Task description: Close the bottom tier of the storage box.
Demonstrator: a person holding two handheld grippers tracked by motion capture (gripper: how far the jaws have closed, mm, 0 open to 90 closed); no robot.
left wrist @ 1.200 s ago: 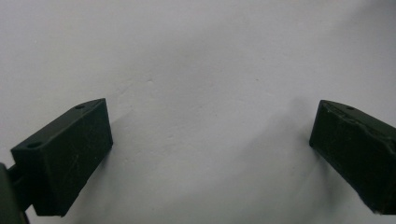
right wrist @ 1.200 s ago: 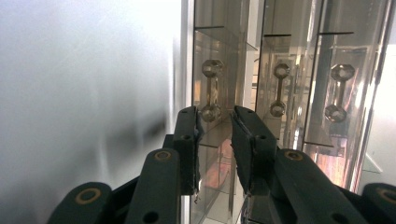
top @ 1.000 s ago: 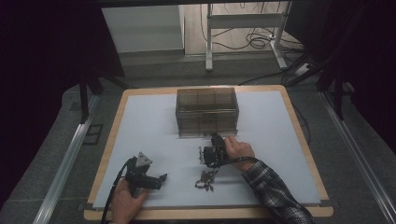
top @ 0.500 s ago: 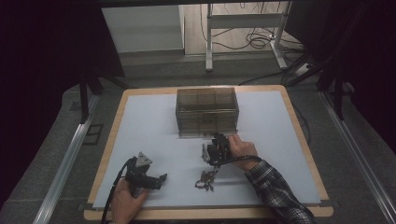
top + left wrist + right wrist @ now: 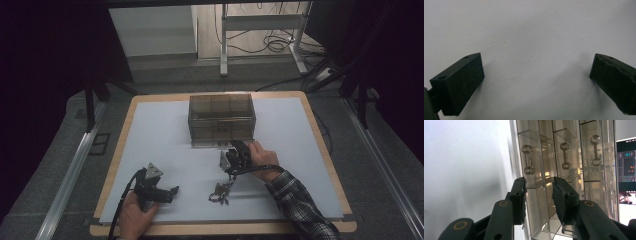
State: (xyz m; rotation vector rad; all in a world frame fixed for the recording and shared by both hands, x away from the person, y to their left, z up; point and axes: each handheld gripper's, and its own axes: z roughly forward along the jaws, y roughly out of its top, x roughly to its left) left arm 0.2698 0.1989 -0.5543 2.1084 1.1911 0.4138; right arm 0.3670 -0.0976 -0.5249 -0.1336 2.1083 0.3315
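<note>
While the right gripper sits at the front face of the clear drawer cabinet, its jaws have just been opening; gap moderate, nothing between the pads. One cabinet, mid-table toward the far edge, long axis running left-right, drawer fronts facing the person. Right gripper view counts three dumbbell-shaped handles on the fronts, each lying parallel to the cabinet's long axis. One small dark metal cluster lies on the white table sheet, near the right gripper, apart from the cabinet. Two grippers total. Left gripper rests at the near-left, jaws spread wide and empty, pointing right across the sheet.
</note>
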